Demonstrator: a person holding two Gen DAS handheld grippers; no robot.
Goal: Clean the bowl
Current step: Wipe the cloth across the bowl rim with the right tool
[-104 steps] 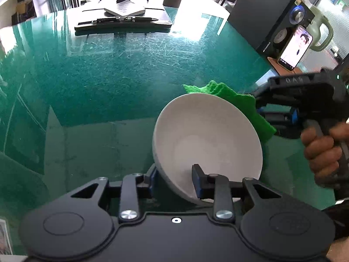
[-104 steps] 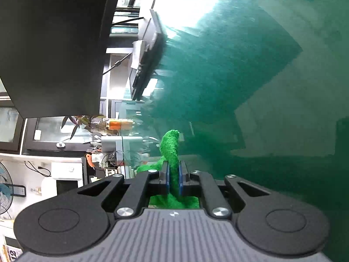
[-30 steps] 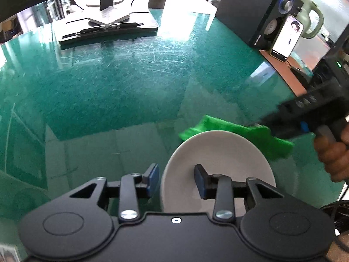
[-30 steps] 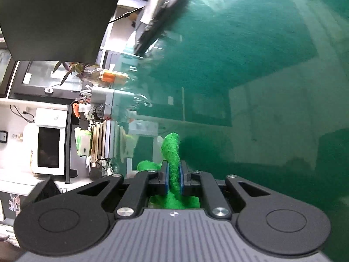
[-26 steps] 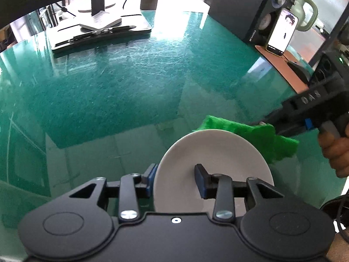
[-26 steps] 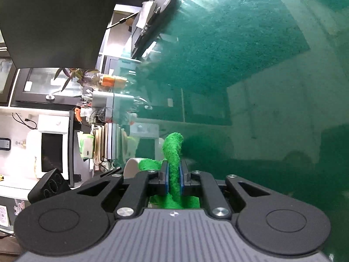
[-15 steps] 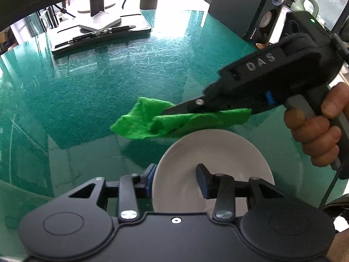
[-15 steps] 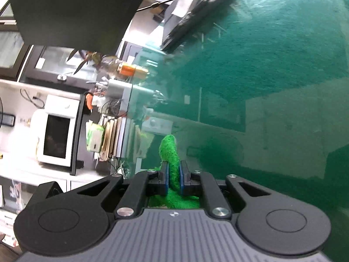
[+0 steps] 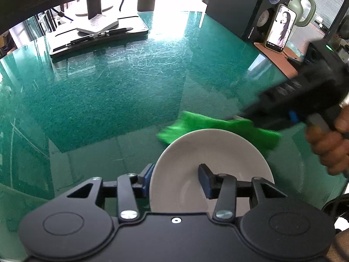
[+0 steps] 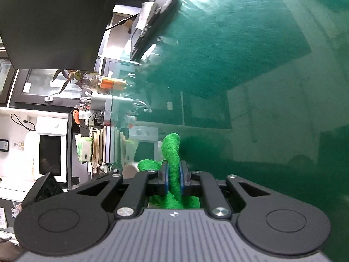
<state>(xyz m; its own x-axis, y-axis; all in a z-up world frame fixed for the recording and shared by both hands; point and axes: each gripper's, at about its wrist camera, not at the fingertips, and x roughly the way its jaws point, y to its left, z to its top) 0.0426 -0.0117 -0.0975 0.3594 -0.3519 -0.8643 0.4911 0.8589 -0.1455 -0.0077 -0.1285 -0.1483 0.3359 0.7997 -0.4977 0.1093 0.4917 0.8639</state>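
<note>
A white bowl (image 9: pixel 218 152) sits on the green glass table (image 9: pixel 109 87), low in the left wrist view. My left gripper (image 9: pixel 175 171) straddles its near left rim, one finger outside and one inside. Its jaws are opening, and the inner pad stands apart from the wall. Just beyond the bowl's far rim hangs a green cloth (image 9: pixel 196 123), blurred. My right gripper (image 9: pixel 240 118) comes in from the right in a person's hand (image 9: pixel 327 144). In the right wrist view, the right gripper (image 10: pixel 173 168) is shut on the green cloth (image 10: pixel 172 148), which sticks up between the pads.
A black speaker (image 9: pixel 240 6), an upright phone (image 9: pixel 280 28) and a green kettle (image 9: pixel 303 6) stand at the far right. A black tray (image 9: pixel 98 35) with pens and a notebook lies at the back left, by monitor stands.
The right gripper and cloth swept left above the bowl's far side, then drew back to the right and lower, behind the rim. The left jaws have widened around the bowl's rim.
</note>
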